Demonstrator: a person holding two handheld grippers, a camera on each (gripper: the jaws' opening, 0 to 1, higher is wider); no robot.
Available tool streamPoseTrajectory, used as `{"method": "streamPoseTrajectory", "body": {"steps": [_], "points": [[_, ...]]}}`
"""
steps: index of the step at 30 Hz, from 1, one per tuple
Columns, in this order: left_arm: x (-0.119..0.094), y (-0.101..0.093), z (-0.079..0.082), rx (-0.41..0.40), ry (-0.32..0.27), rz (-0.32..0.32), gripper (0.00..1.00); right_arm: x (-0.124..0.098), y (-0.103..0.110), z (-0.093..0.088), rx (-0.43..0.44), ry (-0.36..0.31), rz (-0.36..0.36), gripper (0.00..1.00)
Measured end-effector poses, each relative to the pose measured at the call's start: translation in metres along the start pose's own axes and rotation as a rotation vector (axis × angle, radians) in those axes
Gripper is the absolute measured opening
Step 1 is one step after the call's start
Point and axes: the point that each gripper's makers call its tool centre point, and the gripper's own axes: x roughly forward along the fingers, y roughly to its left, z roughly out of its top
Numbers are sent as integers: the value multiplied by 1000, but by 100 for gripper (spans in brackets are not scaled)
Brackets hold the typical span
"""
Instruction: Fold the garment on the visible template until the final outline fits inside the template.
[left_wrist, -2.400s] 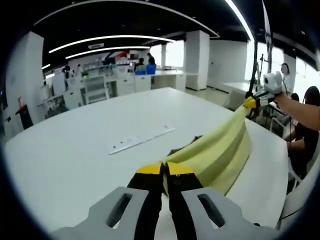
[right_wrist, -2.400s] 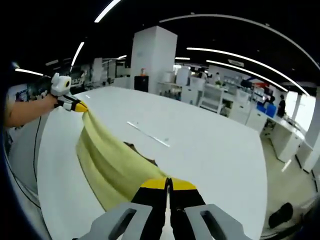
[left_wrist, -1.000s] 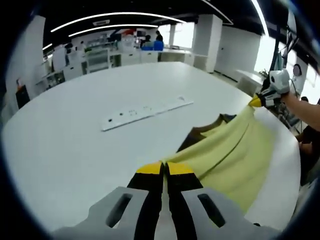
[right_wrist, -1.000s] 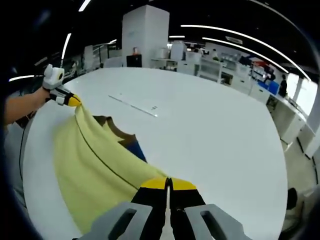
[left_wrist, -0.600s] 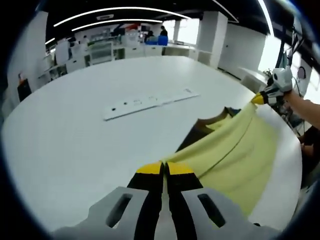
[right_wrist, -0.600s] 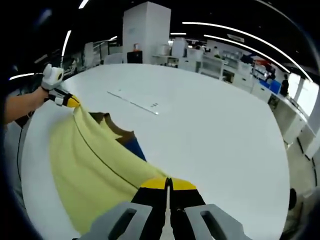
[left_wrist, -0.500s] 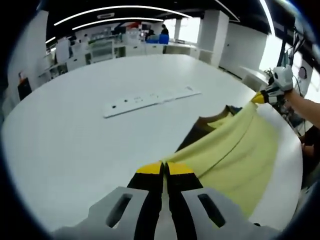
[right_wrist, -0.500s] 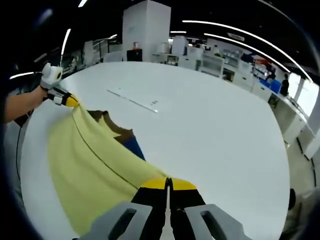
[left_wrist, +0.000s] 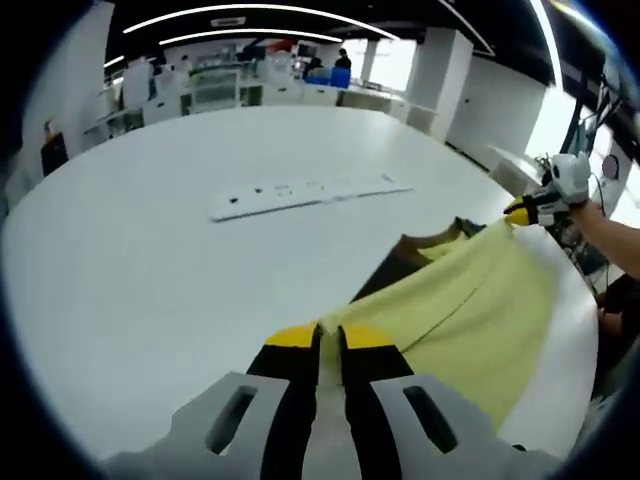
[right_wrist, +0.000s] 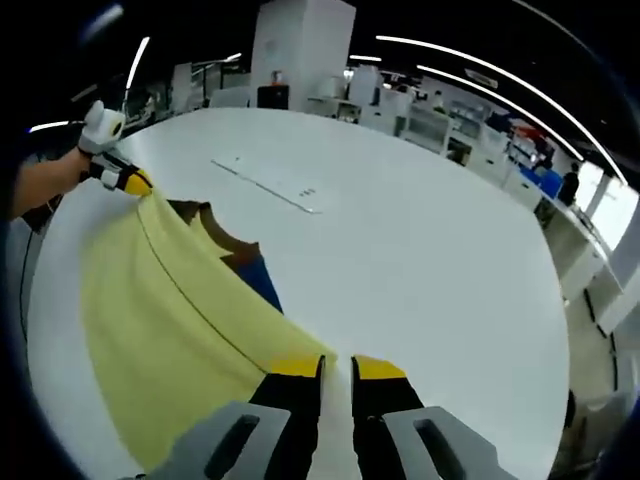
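Jaws of both grippers have a small gap, each at a corner of the yellow shirt (left_wrist: 470, 310), which lies long between them on the white table (left_wrist: 150, 270). Beyond sits a white strip (left_wrist: 305, 192).

Open-plan lab or office hall. Large round white worktop (left_wrist: 150, 260); dark ceiling with curved light strips (left_wrist: 260, 10); white square columns (right_wrist: 300, 50); rows of white benches and shelving (left_wrist: 215, 85) along far side; distant standing person (left_wrist: 343, 62).
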Motion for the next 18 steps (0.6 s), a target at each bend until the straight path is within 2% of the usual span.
{"method": "streamPoseTrajectory", "body": {"steps": [2,5,8,12,18], "points": [[-3,-1,4,60,-13,-4,9,-2,8,6,-14,-46,53,14],[-7,-3,8,97,-37,-11,12,-5,20,9,-81,-63,102,12],[-8,-8,8,126,-45,-45,14,-5,36,11,-137,-70,154,13],[-4,-24,0,231,-11,-114,13,-2,49,8,-181,-54,187,14],[2,-39,-9,343,34,-153,12,5,60,-5,-218,-2,220,14]]}}
